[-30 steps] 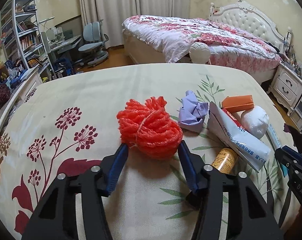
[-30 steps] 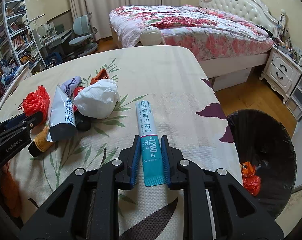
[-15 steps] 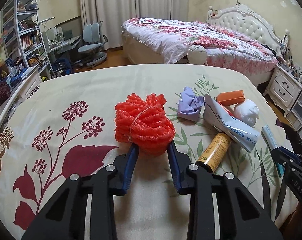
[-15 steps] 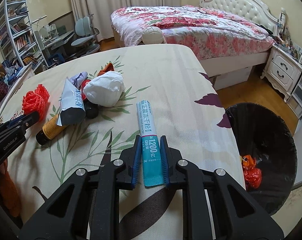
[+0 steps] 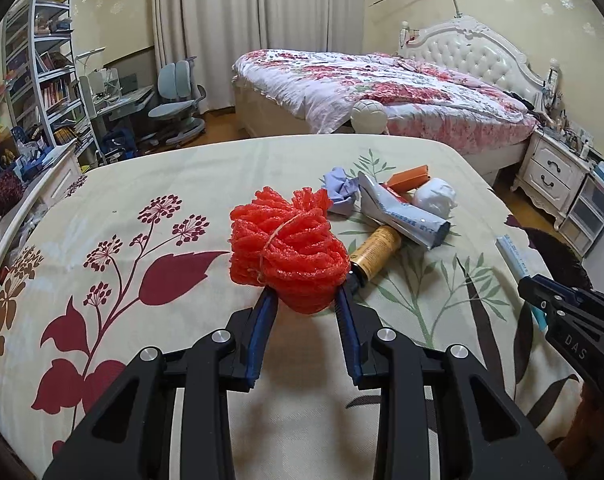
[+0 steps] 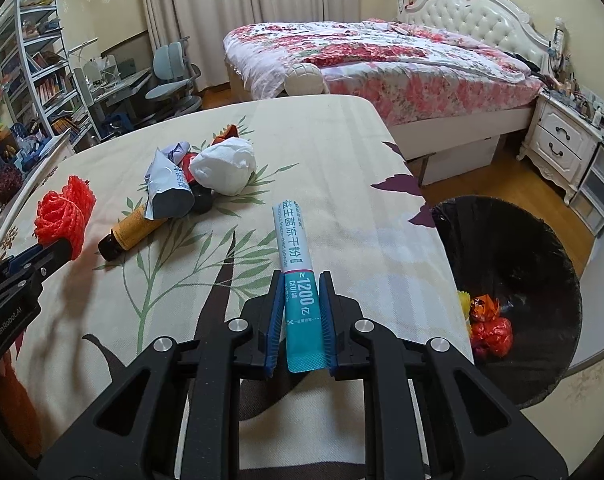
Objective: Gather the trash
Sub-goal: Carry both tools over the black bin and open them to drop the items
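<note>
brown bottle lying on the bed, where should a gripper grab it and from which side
Probably across the yellow-labelled body of the brown bottle, coming from above with fingers either side. It lies flat, its far end is tucked under the grey pouch, and the round body would roll if pushed sideways.

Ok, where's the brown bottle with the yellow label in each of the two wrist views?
Left wrist view: the brown bottle lies right of centre, just right of the red mesh bundle, its far end under the grey pouch.
Right wrist view: the bottle lies left of centre, below that pouch.
Shared landmark: the white paper ball.
</note>
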`<state>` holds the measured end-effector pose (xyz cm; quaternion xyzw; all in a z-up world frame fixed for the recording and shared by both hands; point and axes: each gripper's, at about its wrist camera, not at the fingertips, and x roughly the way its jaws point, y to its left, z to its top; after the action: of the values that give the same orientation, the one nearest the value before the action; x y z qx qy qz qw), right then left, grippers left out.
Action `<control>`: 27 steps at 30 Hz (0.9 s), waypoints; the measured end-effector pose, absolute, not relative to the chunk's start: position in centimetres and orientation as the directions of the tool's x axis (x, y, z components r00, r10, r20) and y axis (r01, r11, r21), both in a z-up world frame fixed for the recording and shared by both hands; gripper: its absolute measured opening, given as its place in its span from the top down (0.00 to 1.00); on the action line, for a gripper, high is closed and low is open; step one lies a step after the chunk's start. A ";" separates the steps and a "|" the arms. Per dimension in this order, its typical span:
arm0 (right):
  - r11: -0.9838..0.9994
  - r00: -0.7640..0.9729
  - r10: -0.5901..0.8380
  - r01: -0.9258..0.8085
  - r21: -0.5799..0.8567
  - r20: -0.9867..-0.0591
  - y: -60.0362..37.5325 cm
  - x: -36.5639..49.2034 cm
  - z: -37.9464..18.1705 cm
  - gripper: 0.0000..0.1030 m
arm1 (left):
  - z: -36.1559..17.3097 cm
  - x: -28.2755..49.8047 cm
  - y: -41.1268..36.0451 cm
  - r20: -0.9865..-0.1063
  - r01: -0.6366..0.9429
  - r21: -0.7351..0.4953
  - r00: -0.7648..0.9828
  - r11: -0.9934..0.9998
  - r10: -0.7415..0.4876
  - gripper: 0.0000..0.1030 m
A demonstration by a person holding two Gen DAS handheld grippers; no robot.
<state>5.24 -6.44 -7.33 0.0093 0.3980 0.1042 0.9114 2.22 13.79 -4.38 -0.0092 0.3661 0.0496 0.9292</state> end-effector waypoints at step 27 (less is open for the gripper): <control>0.991 0.740 -0.030 0.109 0.076 -0.672 -20.3 3.7 -6.2 0.83 | -3.6 3.4 -2.1 -0.643 0.225 0.004 0.747 0.974 -0.170 0.68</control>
<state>3.69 -20.29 -6.20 0.0550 0.3584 -0.0375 0.9312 3.42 -2.12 -3.63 0.0407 0.3396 -0.1058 0.9337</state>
